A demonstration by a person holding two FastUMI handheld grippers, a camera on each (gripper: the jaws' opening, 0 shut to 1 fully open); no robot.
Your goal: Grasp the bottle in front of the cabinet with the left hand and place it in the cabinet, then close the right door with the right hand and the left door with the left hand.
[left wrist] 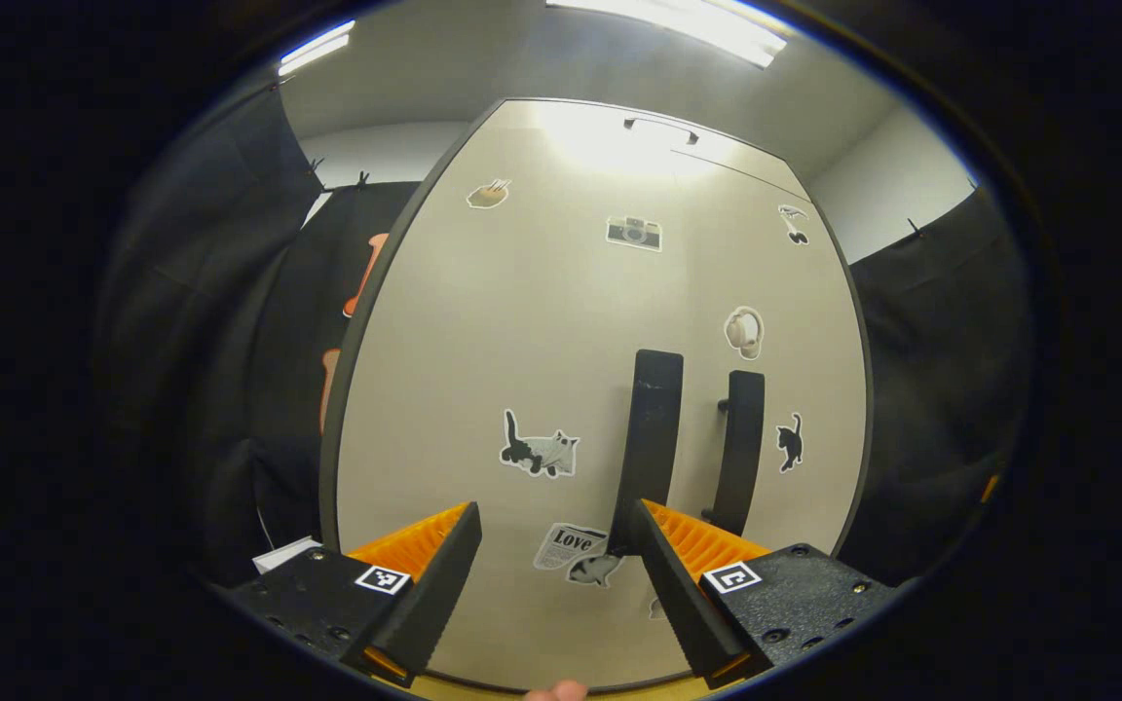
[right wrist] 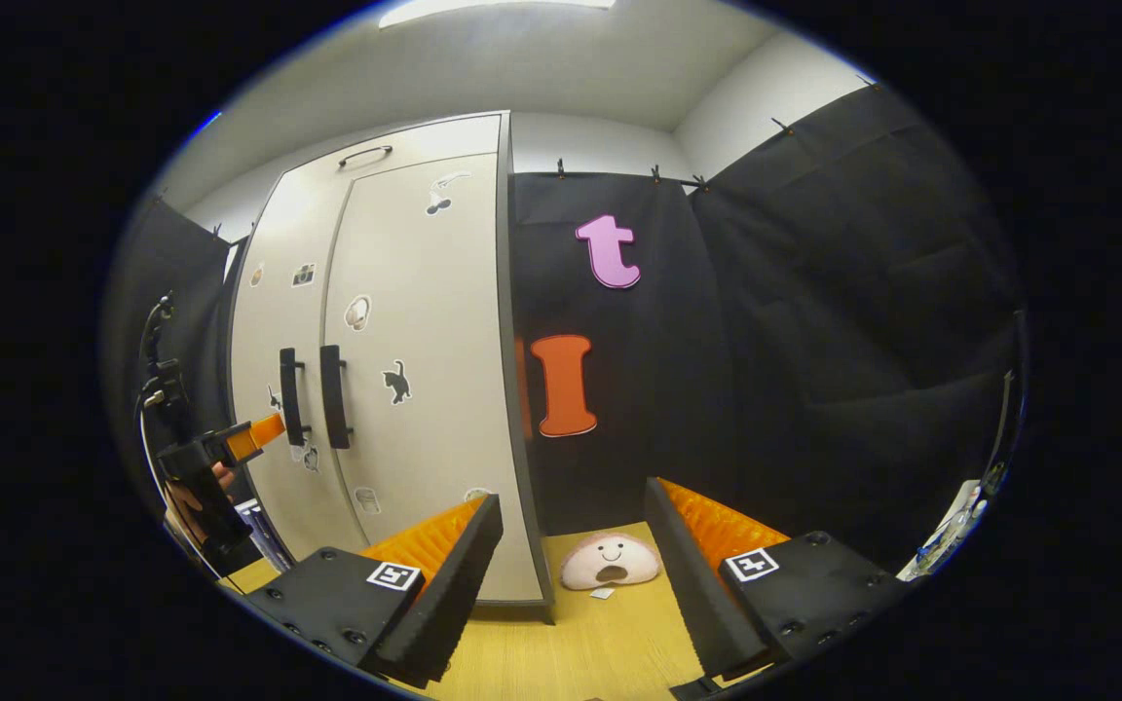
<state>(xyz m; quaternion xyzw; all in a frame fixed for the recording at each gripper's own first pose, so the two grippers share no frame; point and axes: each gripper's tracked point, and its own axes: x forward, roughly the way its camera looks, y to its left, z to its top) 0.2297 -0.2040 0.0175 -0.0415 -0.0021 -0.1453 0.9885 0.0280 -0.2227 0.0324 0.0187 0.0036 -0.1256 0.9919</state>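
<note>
Cabinet (right wrist: 395, 389) stands on desk (right wrist: 571, 643) w/ both doors shut. Left gripper (left wrist: 551, 574) is spread wide just in front of left door handle (left wrist: 654, 438). Right gripper (right wrist: 571, 574) is spread too, holding nothing, near plush toy (right wrist: 610, 562).

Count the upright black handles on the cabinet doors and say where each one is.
2. The left handle is on the left door, the right handle on the right door, side by side at the seam between the shut doors. A smaller curved handle sits at the cabinet's top.
</note>
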